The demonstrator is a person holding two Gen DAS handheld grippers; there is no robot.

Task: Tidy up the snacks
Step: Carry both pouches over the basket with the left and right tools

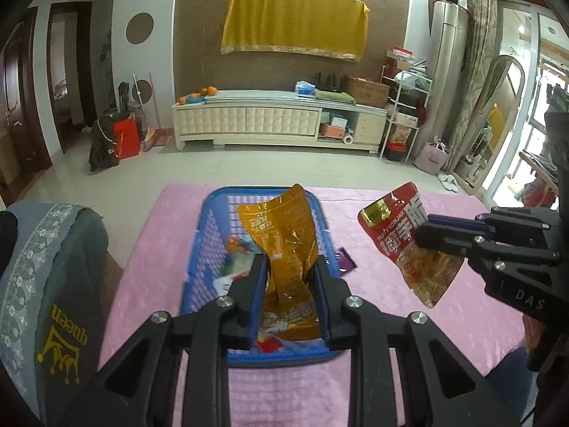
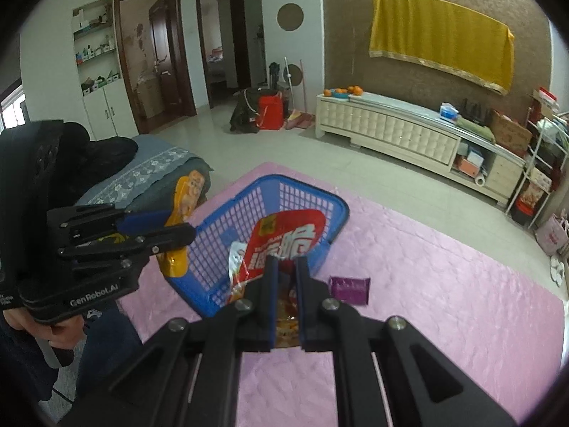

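A blue plastic basket (image 1: 208, 249) (image 2: 227, 220) stands on the pink cloth, with several small snack packets lying in it. My left gripper (image 1: 290, 261) (image 2: 190, 227) is shut on an orange snack pouch (image 1: 284, 235) (image 2: 186, 195) and holds it above the basket. My right gripper (image 2: 286, 263) (image 1: 423, 229) is shut on a red snack pouch (image 2: 284, 235) (image 1: 398, 227), held in the air to the right of the basket. A small purple packet (image 2: 348, 288) (image 1: 345, 259) lies flat on the cloth just right of the basket.
The pink cloth (image 1: 391, 320) (image 2: 444, 284) covers the table. A grey chair back with lace trim (image 1: 53, 284) (image 2: 142, 174) stands at the left. A hand (image 2: 60, 331) holds the left gripper's handle. Beyond the table are a tiled floor and a long cream cabinet (image 1: 277, 117).
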